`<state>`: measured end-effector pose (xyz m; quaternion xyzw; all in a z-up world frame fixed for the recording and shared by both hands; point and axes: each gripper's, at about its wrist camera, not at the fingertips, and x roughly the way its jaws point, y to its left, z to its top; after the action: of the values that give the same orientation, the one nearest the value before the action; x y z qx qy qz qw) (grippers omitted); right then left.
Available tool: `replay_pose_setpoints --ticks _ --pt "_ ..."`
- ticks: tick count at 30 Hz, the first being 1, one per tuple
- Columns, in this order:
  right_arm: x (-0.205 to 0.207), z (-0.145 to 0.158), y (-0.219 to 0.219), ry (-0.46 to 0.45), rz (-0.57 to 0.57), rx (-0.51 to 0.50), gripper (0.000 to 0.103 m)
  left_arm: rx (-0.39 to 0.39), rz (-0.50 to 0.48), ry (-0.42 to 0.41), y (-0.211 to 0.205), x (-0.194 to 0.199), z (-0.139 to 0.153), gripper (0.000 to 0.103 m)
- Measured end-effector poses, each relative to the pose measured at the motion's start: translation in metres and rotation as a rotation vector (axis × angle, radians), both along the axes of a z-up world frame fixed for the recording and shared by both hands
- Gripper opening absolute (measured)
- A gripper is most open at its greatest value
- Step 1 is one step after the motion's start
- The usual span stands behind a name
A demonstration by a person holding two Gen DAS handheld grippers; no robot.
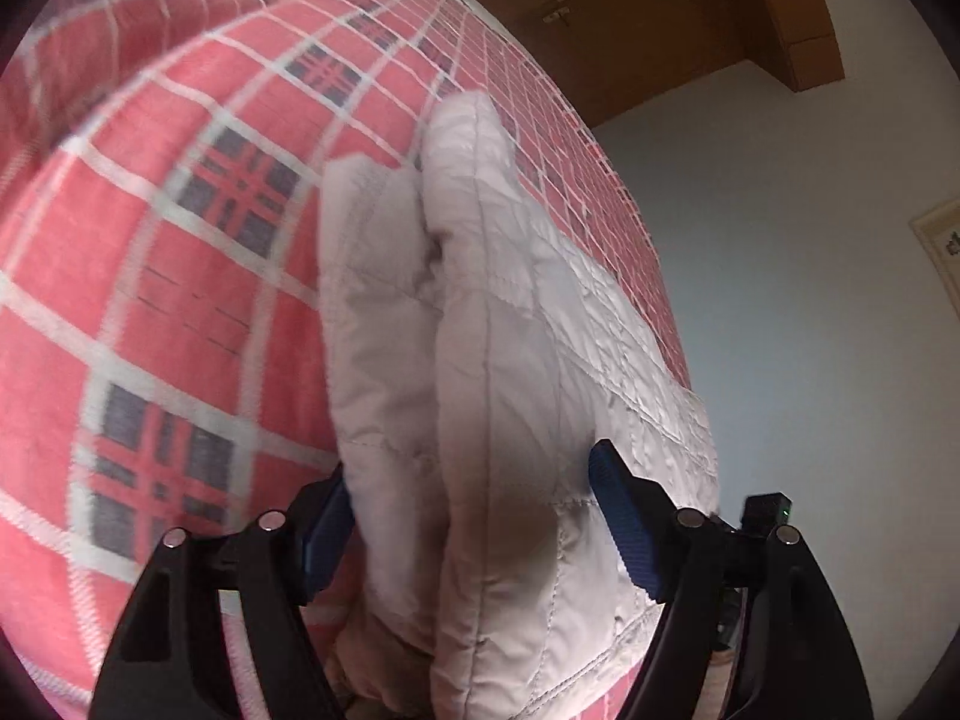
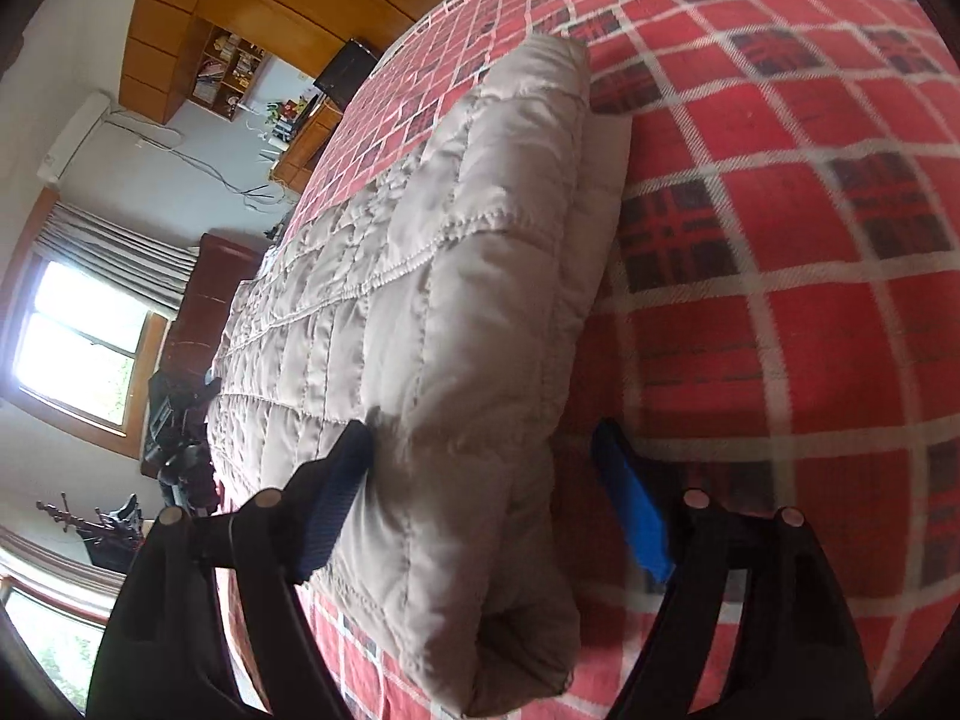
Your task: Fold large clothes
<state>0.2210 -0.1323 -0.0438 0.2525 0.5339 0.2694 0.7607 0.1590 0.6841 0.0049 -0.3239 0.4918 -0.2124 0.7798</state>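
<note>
A pale beige quilted jacket [image 1: 498,312] lies folded on a bed with a red plaid blanket [image 1: 180,312]. In the left wrist view my left gripper [image 1: 474,468] is open, and its blue pads [image 1: 621,519] straddle a thick folded edge of the jacket, which fills the gap between them. The right wrist view shows the same jacket [image 2: 456,300] stretching away across the plaid blanket [image 2: 780,300]. My right gripper [image 2: 480,429] is open around a puffy folded corner, its left pad against the fabric and its right pad [image 2: 636,516] a little apart from it.
Beyond the bed are a wooden wardrobe [image 1: 660,30] and a white wall. The right wrist view shows a window with curtains [image 2: 90,348], wooden shelves [image 2: 228,72], a dark screen [image 2: 345,69] and a dark red chair [image 2: 210,294] at the bedside.
</note>
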Motion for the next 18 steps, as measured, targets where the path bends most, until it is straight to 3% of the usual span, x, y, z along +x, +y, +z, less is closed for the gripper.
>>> replay_pose_setpoints --ticks 3,4,6,8,10,13,18 --pt "0.001 0.001 0.008 -0.026 0.025 -0.002 0.078 0.078 -0.032 -0.029 -0.018 0.001 0.004 0.080" --pt "0.001 0.001 0.012 -0.023 0.041 0.010 0.068 0.096 -0.039 -0.036 -0.022 0.001 0.006 0.077" --pt "0.004 0.001 0.021 -0.013 0.060 0.007 0.064 0.116 -0.046 -0.033 -0.027 0.000 0.006 0.062" --pt "0.005 0.003 0.028 -0.028 0.069 -0.016 0.057 0.116 -0.045 -0.038 -0.029 -0.002 0.006 0.051" --pt "0.005 0.006 0.028 -0.025 0.070 0.009 0.039 0.108 -0.036 -0.055 -0.030 -0.006 0.008 0.037" --pt "0.002 0.016 0.028 -0.054 0.073 0.016 0.025 0.074 -0.008 -0.072 -0.031 -0.016 0.015 0.025" --pt "-0.017 0.050 0.026 -0.106 0.077 0.038 0.020 0.049 -0.032 -0.120 -0.038 -0.039 0.044 0.020"
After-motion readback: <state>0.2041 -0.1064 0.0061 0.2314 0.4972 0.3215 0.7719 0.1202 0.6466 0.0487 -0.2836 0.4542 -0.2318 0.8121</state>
